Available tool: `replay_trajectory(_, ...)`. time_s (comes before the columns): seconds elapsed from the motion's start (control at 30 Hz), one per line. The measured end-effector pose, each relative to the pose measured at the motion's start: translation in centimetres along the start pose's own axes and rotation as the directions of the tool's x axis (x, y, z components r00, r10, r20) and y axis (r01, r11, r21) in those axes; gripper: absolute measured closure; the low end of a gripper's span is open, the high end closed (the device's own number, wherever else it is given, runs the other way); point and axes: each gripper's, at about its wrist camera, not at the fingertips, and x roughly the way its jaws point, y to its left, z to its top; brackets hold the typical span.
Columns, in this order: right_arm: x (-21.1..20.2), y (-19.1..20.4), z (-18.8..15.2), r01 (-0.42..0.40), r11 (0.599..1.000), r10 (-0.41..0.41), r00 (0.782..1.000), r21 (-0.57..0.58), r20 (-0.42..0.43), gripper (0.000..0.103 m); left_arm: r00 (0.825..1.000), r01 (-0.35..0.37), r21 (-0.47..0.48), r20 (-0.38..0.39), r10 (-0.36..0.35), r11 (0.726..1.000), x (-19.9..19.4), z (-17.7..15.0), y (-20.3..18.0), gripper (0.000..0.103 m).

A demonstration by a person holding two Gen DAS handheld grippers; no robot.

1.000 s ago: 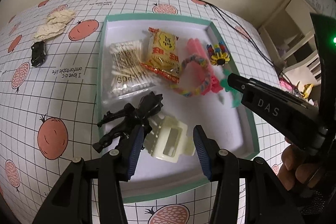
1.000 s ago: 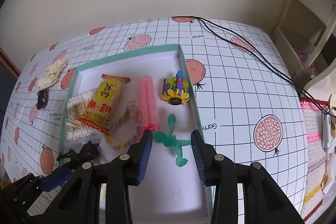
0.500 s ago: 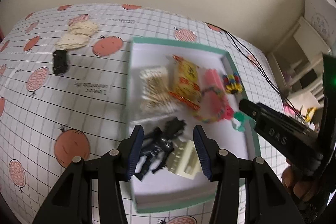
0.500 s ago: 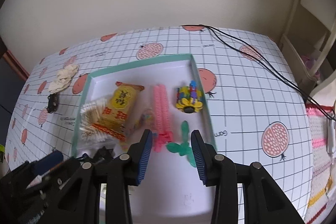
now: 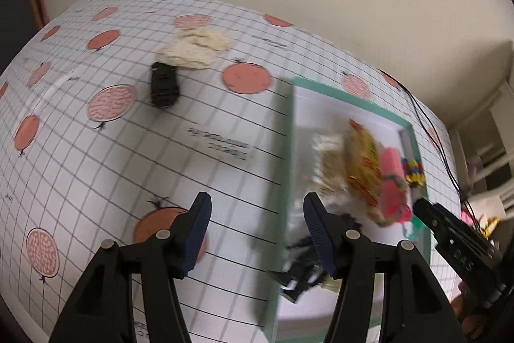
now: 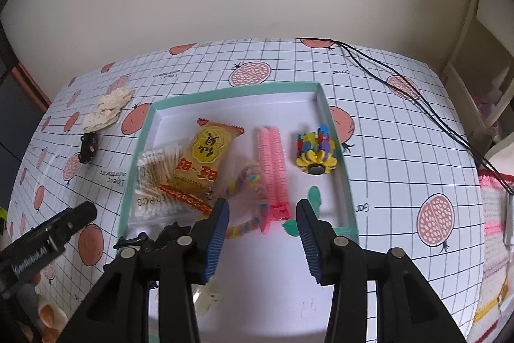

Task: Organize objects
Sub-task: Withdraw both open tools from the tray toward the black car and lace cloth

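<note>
The left gripper (image 5: 255, 233) has swung away from the tray (image 6: 321, 105) towards the left, so that its view now takes in the open tablecloth (image 5: 96, 166), blurred by the motion; the right gripper (image 6: 261, 233) has drawn back a little and looks down on the whole tray. Both stand with their jaws wide apart and nothing between them.

Most of the small things already lie gathered in the tray: a bag of cotton swabs (image 6: 154, 179), a yellow snack packet (image 6: 205, 166) partly over it, a pink comb-like piece (image 6: 271, 169), a braided bracelet (image 6: 247, 204), a many-coloured flower clip (image 6: 316, 155), a green piece (image 6: 305, 209), a black clip (image 6: 160, 238) and a cream clip (image 6: 207, 298) at the near end. Two things are left out on the cloth, far to the left and well apart from the tray: a small black toy car (image 5: 164, 85) touching a crumpled cream cloth (image 5: 196, 47).

I would judge the left gripper is heading for those, being the nearer of the two. It is held low and level, pointing across the table, while the right hangs above the tray's near end, tilted downward
</note>
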Motion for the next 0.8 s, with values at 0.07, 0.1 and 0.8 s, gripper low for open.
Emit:
replay_trajectory(0.07, 0.1, 0.6, 0.0, -0.003, 1.0, 0.003, 1.0, -0.02, 0.004, 0.051, 1.0, -0.018, -0.015, 0.009, 0.018, 1.0, 0.0, 0.2, 0.9, 0.031)
replay_trajectory(0.1, 0.1, 0.8, 0.0, -0.004, 1.0, 0.004, 1.0, -0.029, 0.006, 0.05, 0.999, -0.03, -0.026, 0.014, 0.031, 0.999, 0.0, 0.3, 1.4, 0.03)
replay_trajectory(0.8, 0.4, 4.1, 0.2, -0.046, 0.994, 0.049, 0.999, -0.098, 0.025, 0.009, 0.992, -0.099, -0.186, 0.064, 0.113, 0.978, -0.6, 1.6, 8.4, 0.007)
